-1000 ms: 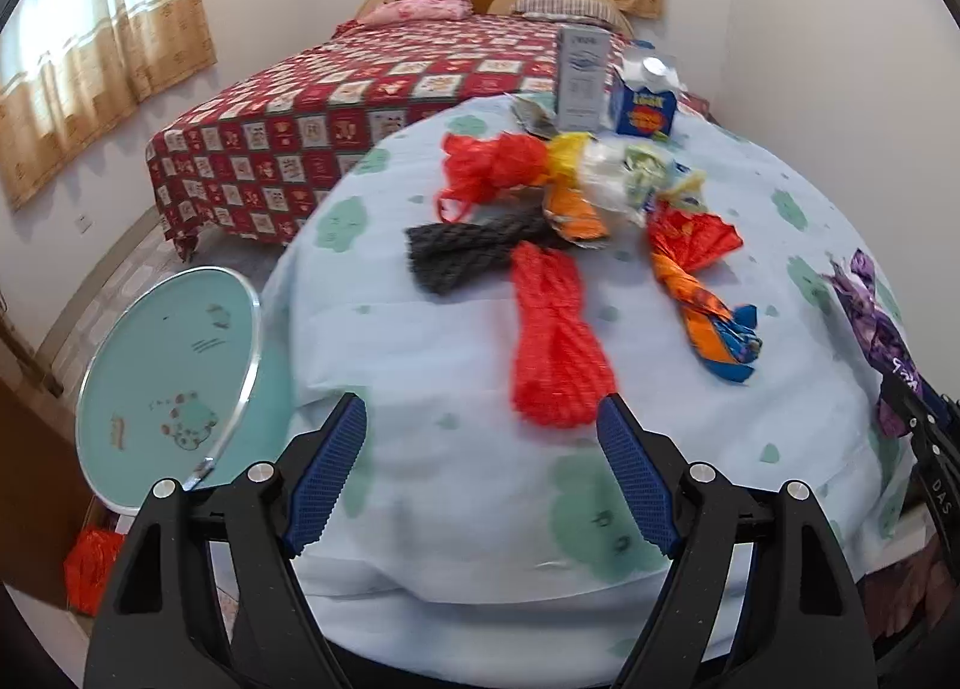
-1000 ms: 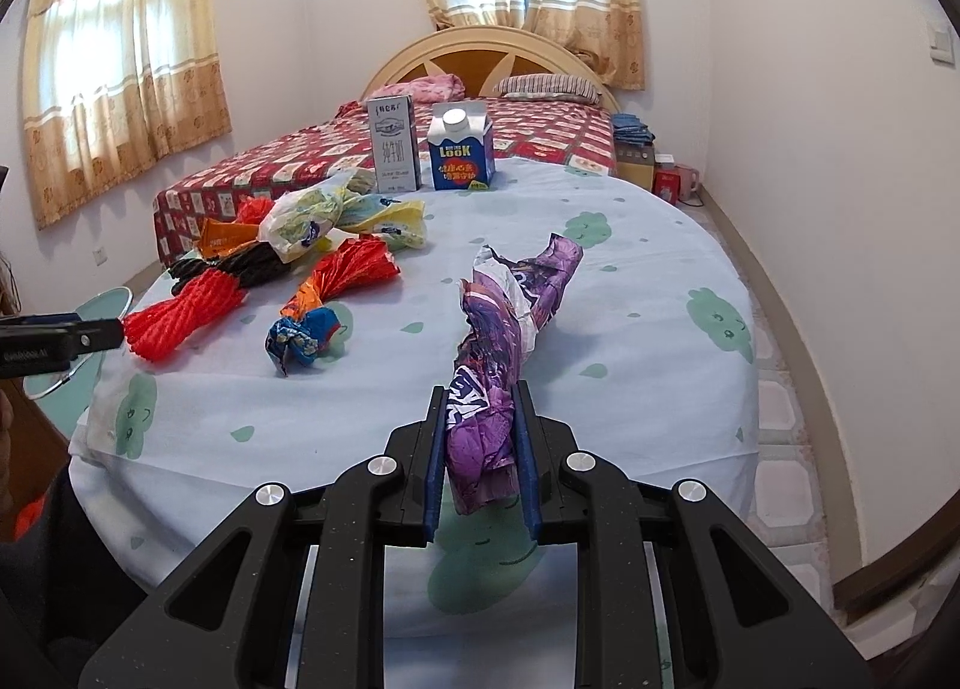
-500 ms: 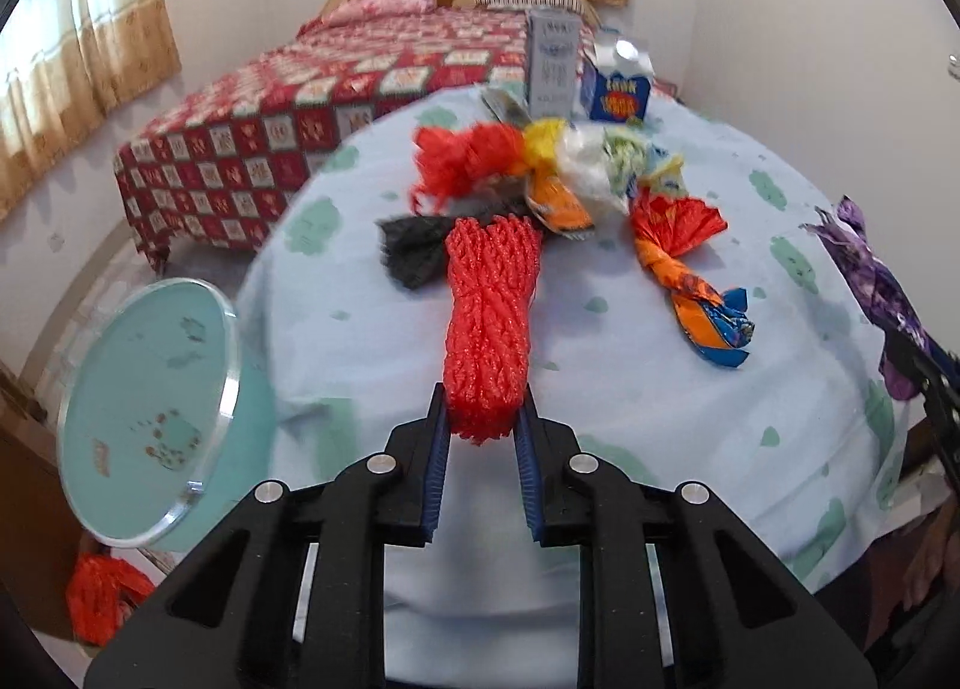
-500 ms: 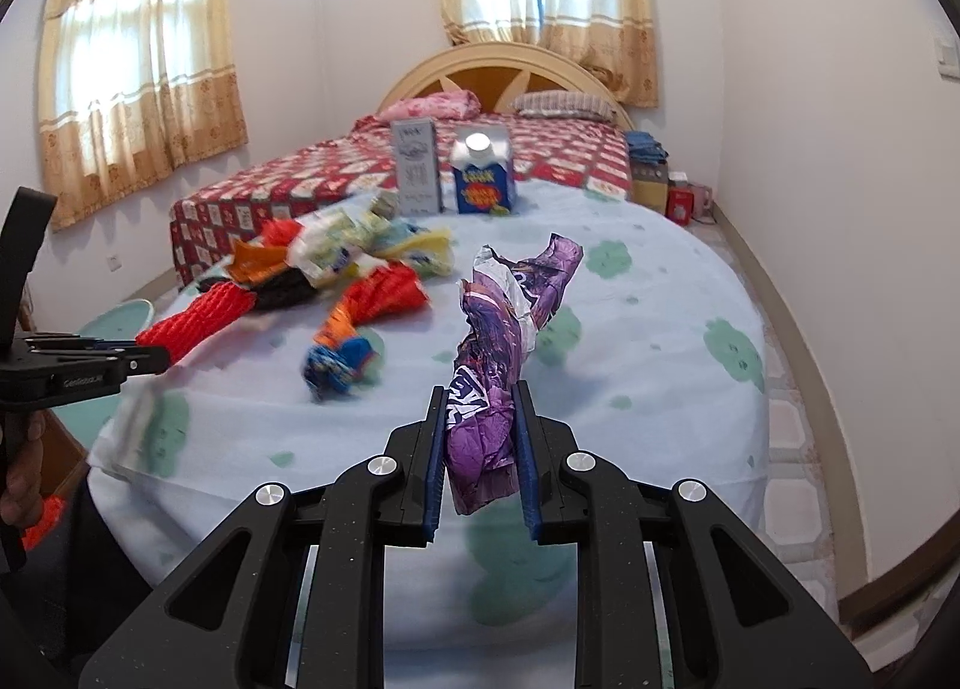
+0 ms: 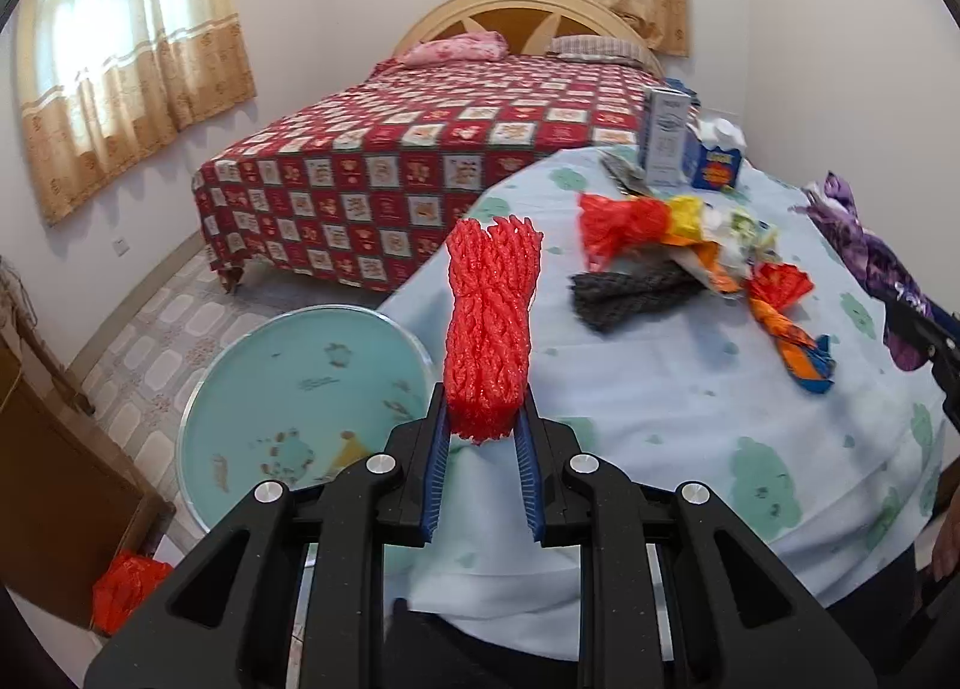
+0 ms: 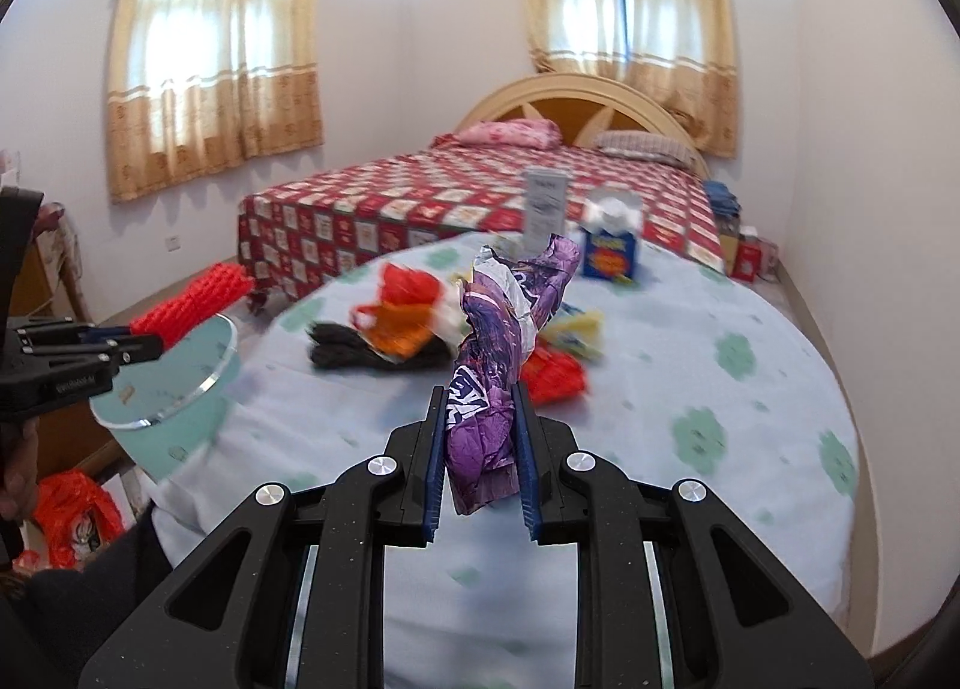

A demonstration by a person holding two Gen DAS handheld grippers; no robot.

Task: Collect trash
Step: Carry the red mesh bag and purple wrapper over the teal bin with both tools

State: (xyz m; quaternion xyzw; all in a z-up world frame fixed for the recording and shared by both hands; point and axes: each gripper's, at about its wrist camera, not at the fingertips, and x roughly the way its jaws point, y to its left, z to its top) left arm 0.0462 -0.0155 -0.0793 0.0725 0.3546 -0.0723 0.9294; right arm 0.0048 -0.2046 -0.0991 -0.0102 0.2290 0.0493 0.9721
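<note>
My left gripper (image 5: 482,431) is shut on a red mesh net bag (image 5: 491,323) and holds it upright above the table's left edge, beside a light-green bin (image 5: 288,395). My right gripper (image 6: 482,437) is shut on a crumpled purple wrapper (image 6: 504,341), lifted over the table. More trash lies on the table: a black mesh piece (image 5: 630,293), a red bag (image 5: 618,221), an orange-and-blue wrapper (image 5: 786,323) and a yellow wrapper (image 6: 576,329). The left gripper and net bag also show in the right wrist view (image 6: 180,311).
The round table has a pale blue cloth (image 5: 690,419). A grey carton (image 5: 663,140) and a blue carton (image 5: 717,164) stand at its far side. A bed with a red quilt (image 5: 420,161) lies behind. A red bag (image 5: 129,587) lies on the floor by a wooden cabinet (image 5: 54,479).
My left gripper closed on the red net bag, lifted it off the table and carried it left toward the bin. My right gripper rose with the purple wrapper.
</note>
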